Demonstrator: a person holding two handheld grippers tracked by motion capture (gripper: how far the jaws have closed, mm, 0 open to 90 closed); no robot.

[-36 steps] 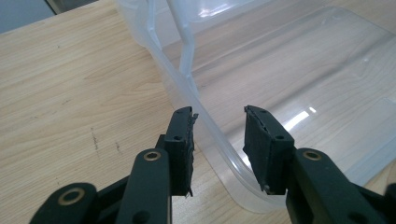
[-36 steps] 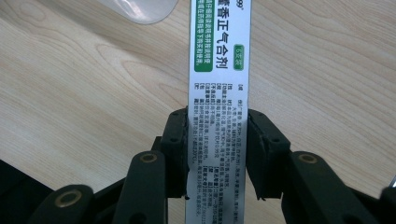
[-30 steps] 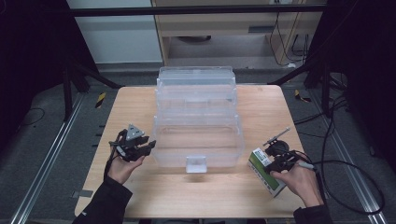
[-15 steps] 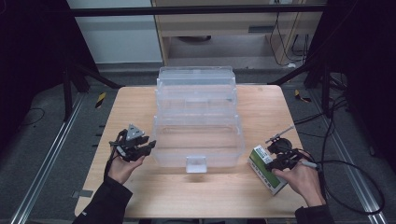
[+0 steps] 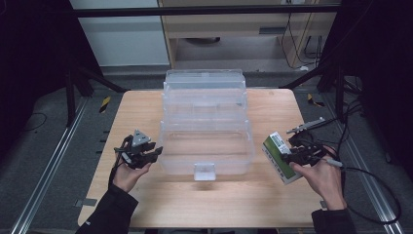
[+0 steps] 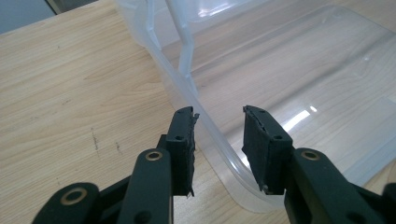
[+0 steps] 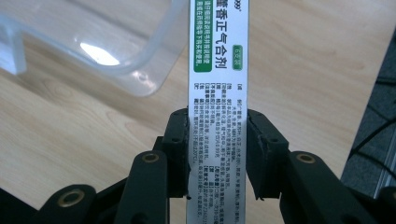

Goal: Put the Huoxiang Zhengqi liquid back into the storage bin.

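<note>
One green-and-white box (image 7: 218,107) printed with Chinese text, right gripper (image 7: 218,154) clamping it

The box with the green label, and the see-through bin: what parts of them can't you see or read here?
- Box, right gripper view: top and bottom ends cut off by the picture edges; its sides sit behind the black fingers.
- Box, high view: print too small to read; part hidden by the right gripper.
- Clear bin, left gripper view: far end cut off by the edge; left gripper straddles its rim.
</note>
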